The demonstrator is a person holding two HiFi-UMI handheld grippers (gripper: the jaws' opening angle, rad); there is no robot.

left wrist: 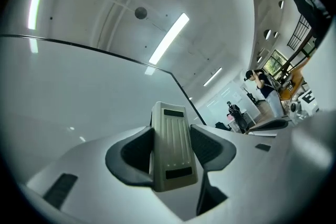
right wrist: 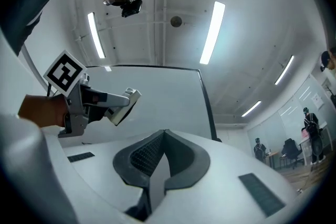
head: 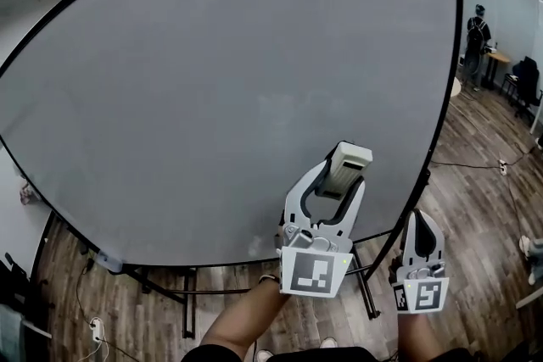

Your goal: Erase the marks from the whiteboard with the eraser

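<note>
The whiteboard point(head: 212, 80) fills most of the head view, and no marks show on its grey face. My left gripper point(head: 346, 174) is shut on a pale beige eraser point(head: 348, 166), held at the board's lower right. In the left gripper view the eraser point(left wrist: 172, 147) stands between the two dark pads point(left wrist: 135, 153), with the whiteboard point(left wrist: 63, 97) to its left. My right gripper point(head: 422, 226) hangs lower, beside the board's right edge, shut and holding nothing. The right gripper view shows its own closed tips point(right wrist: 164, 136), plus the left gripper point(right wrist: 118, 105) with the eraser point(right wrist: 126, 105) in front of the whiteboard point(right wrist: 157, 97).
The board stands on a black wheeled frame point(head: 170, 288) over a wooden floor point(head: 475, 208). Cables point(head: 467, 165) run along the floor at right. A person point(head: 477, 42) stands by a table point(head: 494, 59) at the far right. Ceiling lights point(right wrist: 211, 31) are overhead.
</note>
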